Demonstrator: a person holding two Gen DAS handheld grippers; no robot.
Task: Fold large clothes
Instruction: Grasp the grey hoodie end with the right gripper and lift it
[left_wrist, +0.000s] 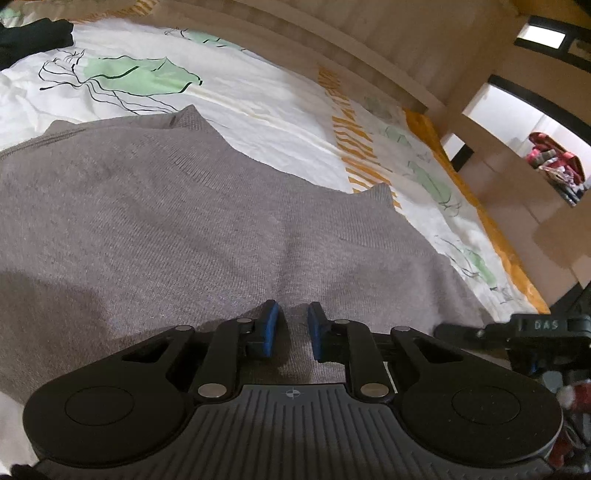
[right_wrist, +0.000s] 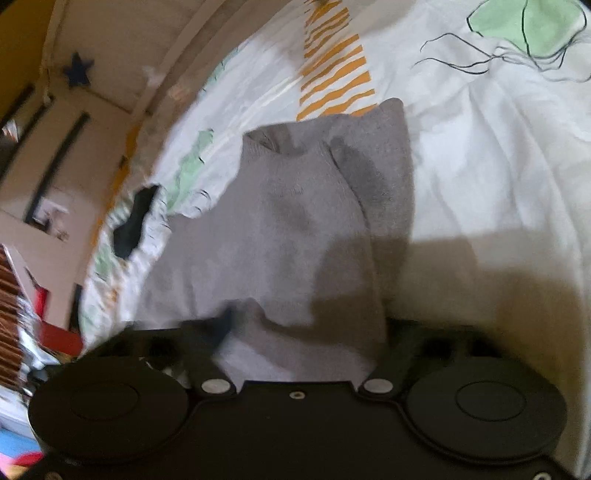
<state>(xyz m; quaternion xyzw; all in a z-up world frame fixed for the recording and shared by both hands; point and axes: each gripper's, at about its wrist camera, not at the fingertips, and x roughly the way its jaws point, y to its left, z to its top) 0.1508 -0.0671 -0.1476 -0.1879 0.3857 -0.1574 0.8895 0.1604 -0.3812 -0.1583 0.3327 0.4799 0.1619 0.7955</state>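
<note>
A large grey knit sweater (left_wrist: 184, 206) lies spread on a bed with a white printed sheet (left_wrist: 258, 92). My left gripper (left_wrist: 293, 321) sits low over the sweater's near part. Its blue pads (left_wrist: 271, 325) stand a narrow gap apart, pinching a ridge of grey knit, and creases run away from them. In the blurred right wrist view the sweater (right_wrist: 288, 229) reaches up to my right gripper (right_wrist: 299, 332), and a bunch of its cloth fills the space between the jaws. That cloth hides the fingertips, so the grip is unclear.
A dark garment (left_wrist: 33, 37) lies at the sheet's far left corner, the same dark garment (right_wrist: 135, 218) near the bed's left edge. Beige shelving (left_wrist: 517, 122) with red items (left_wrist: 554, 162) stands right of the bed. Part of the other gripper's black body (left_wrist: 535, 326) shows at the right.
</note>
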